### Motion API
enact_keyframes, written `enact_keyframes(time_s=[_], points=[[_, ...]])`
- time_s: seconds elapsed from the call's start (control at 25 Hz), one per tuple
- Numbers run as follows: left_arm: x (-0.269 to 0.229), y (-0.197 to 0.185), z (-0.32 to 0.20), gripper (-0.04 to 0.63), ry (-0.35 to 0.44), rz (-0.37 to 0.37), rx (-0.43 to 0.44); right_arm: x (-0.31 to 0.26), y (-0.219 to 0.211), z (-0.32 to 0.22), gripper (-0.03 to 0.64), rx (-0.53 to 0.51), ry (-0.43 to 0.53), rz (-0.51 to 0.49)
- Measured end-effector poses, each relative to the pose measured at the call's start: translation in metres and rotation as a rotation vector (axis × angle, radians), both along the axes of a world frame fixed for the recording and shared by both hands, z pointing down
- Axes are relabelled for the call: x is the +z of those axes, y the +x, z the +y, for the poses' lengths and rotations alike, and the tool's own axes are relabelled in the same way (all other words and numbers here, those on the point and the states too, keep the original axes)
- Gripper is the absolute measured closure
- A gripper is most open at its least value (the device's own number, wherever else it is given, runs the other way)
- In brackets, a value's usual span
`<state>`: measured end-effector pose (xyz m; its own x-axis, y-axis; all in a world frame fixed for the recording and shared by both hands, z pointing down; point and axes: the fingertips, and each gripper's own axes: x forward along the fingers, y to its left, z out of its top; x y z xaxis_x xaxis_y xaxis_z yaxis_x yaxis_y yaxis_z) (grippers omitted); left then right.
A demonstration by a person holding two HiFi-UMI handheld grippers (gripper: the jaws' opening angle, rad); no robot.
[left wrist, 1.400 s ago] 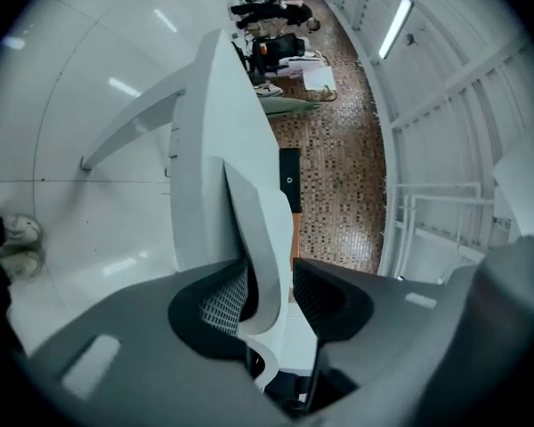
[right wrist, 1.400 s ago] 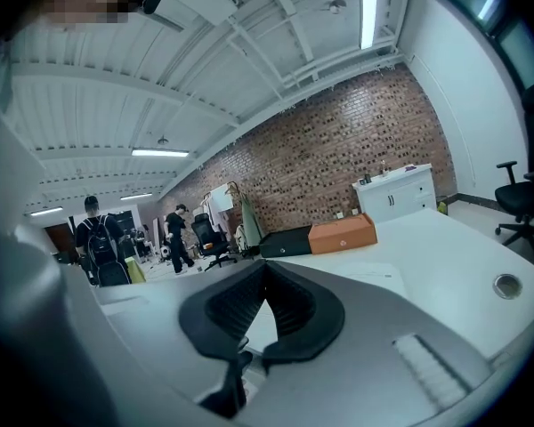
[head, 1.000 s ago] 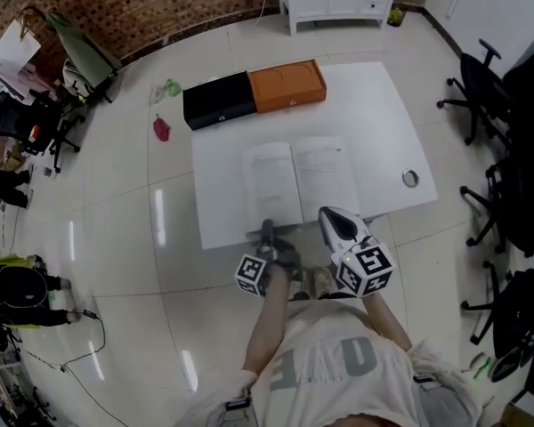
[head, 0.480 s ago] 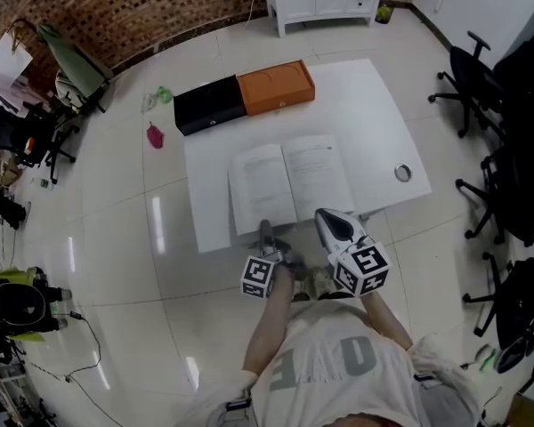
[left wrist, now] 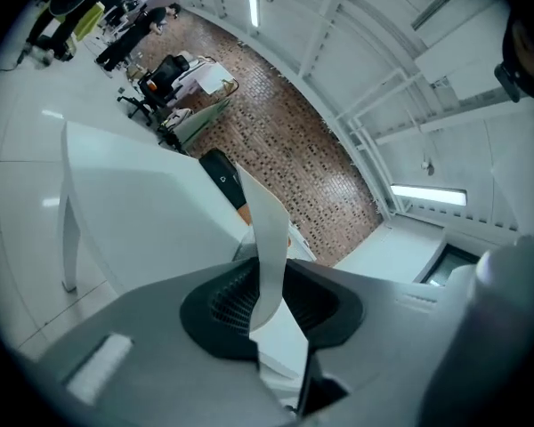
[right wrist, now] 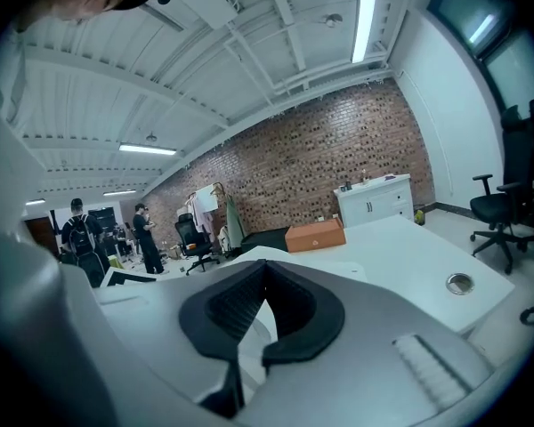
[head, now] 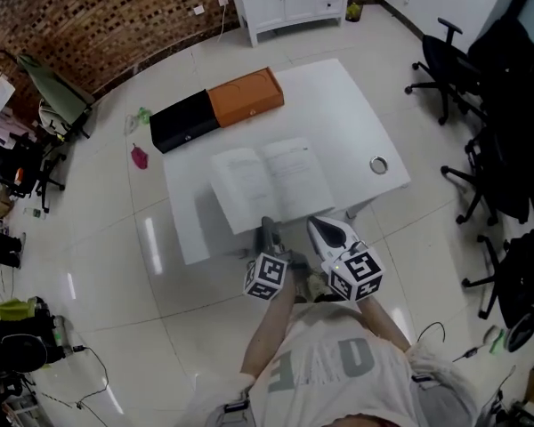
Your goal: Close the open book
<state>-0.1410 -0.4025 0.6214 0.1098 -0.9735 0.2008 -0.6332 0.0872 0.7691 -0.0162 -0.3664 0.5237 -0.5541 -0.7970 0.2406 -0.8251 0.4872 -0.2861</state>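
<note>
Left gripper [head: 267, 231] (just closing on 1 page [left wrist: 269, 238]) hides book's [head: 276, 181] edge.

The book [head: 269, 183] is lying open in the middle of the head view, on the near part of the white desk [head: 338, 105], with its white printed pages facing up. Its right half is lying flat. Its left half is lifting off the desk at the near edge, curving up as a thin pale sheet between the jaws of the left hand-held gripper [head: 267, 229], which have just been closing on it.
</note>
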Motion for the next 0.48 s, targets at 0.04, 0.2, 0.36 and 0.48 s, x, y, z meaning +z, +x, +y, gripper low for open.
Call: enact_keyframes(time_s=[0.04,0.2,0.36,0.48], points=[[-0.001,0.005,0.0,0.502,-0.008,0.004,0.004,0.0,0.008,0.0,0.612,0.021,0.0,-0.005],[-0.004,0.023,-0.001,0.503,-0.052,-0.03,0.02,-0.004,0.036,0.001,0.612,0.09,0.005,-0.024],[-0.007,0.046,-0.005,0.503,-0.066,-0.121,0.088,-0.007,0.049,0.004,0.612,0.122,0.015,-0.026],[-0.002,0.069,-0.008,0.502,-0.081,-0.138,0.145,-0.005,0.057,0.008,0.612,0.143,0.015,-0.022]])
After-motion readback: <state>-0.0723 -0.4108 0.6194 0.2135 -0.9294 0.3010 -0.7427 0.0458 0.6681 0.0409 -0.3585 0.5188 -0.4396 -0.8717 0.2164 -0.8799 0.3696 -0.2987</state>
